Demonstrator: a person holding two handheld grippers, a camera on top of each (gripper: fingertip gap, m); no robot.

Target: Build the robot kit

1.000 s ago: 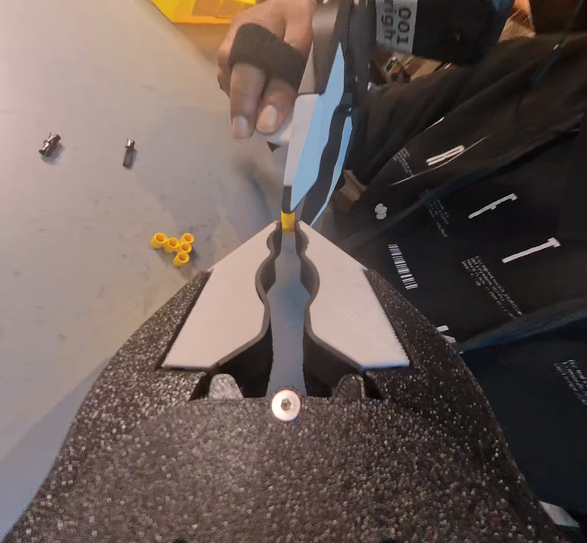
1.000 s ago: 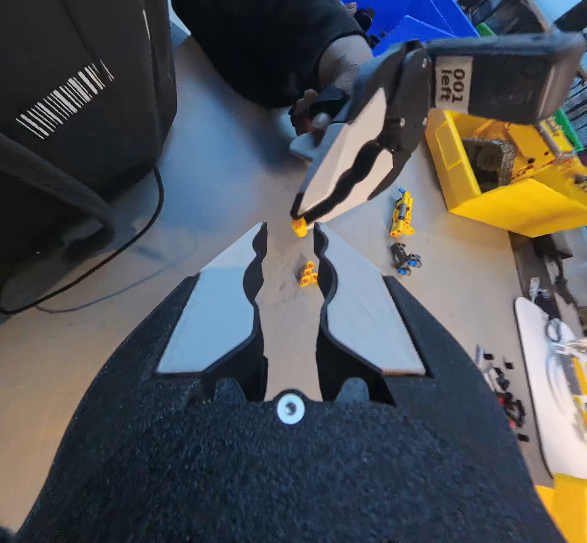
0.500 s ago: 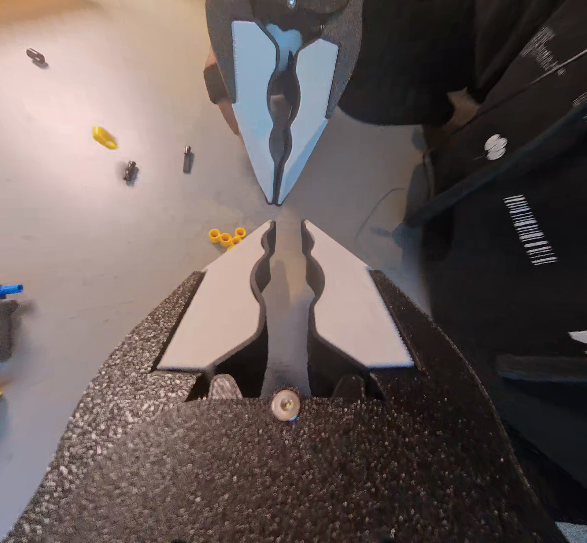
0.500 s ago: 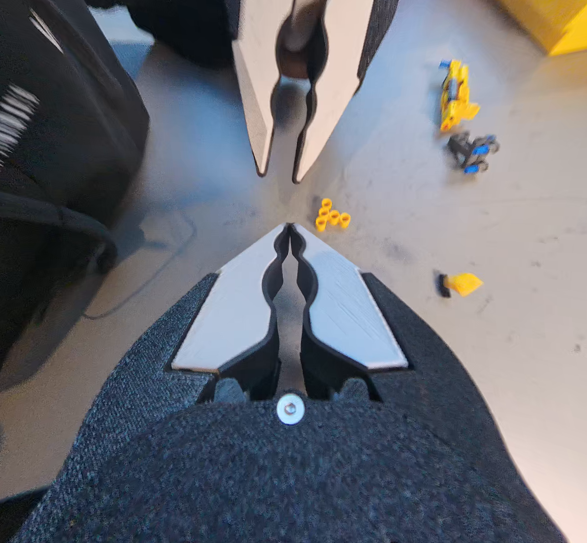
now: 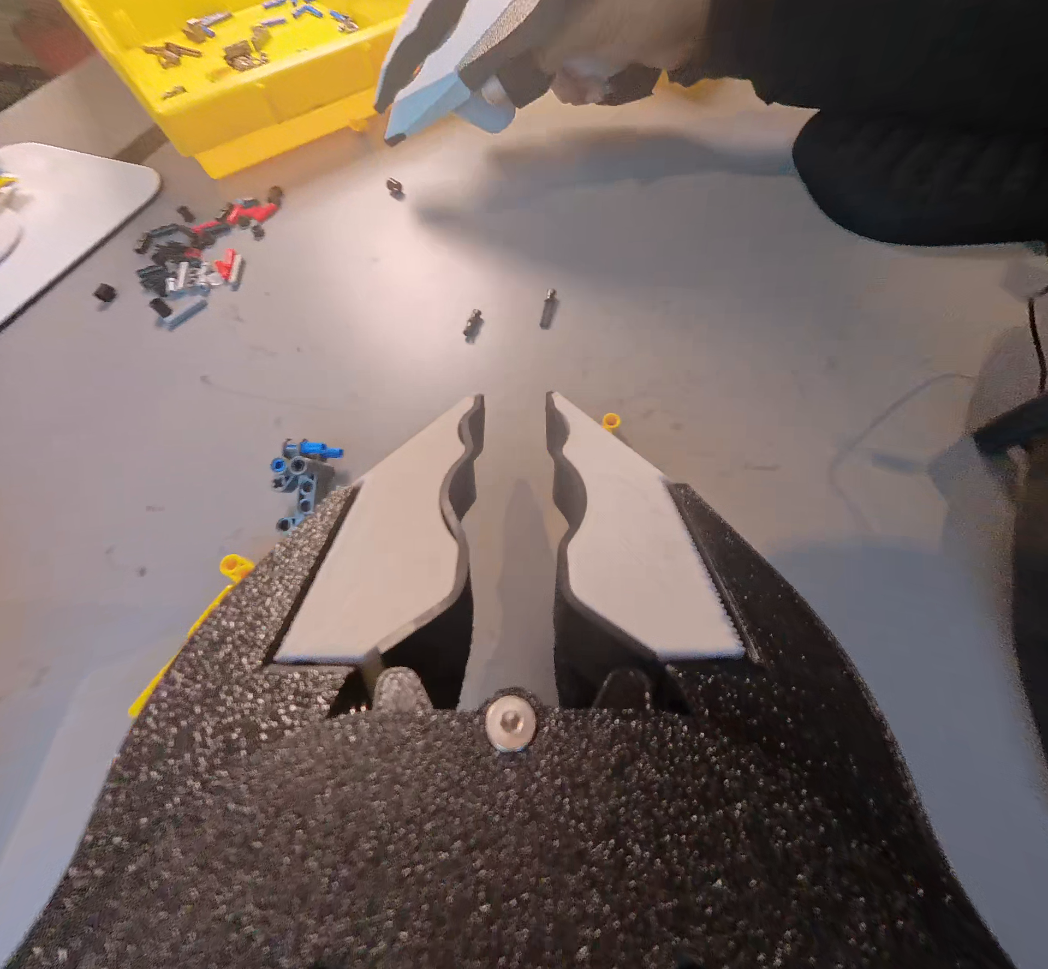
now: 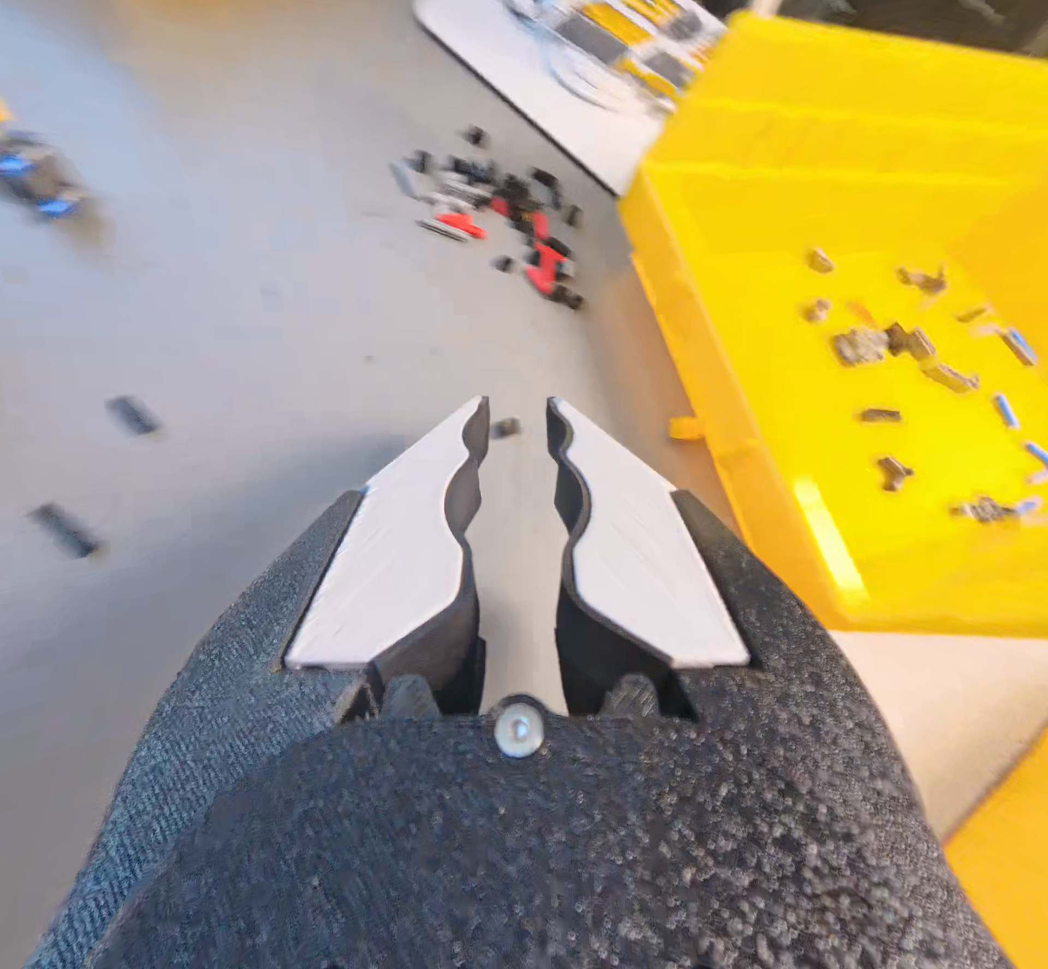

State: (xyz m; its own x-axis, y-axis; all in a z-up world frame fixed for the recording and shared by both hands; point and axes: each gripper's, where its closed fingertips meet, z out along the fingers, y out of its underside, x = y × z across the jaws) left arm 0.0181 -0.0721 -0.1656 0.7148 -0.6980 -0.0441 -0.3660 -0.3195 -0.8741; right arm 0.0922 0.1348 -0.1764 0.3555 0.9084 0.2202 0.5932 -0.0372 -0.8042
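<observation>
The left gripper [image 5: 515, 403] hangs over the grey worktop [image 5: 652, 284], its jaws a little apart and empty; its right finger half hides a small yellow piece [image 5: 611, 421]. The right gripper [image 6: 516, 403] also has narrow, empty jaws, with a blurred dark piece [image 6: 505, 427] seen between the tips, beside the yellow bin [image 6: 737, 460], which the frame cuts off.

pretty plain setup, a smooth grey table [image 5: 652, 239] fills most of both views with a soft glare patch mid-frame and a few dark scuffs, a pale rounded board [image 5: 62, 205] sits at the left edge of the left view, and it goes dark past the far edge, upper right of the right view
</observation>
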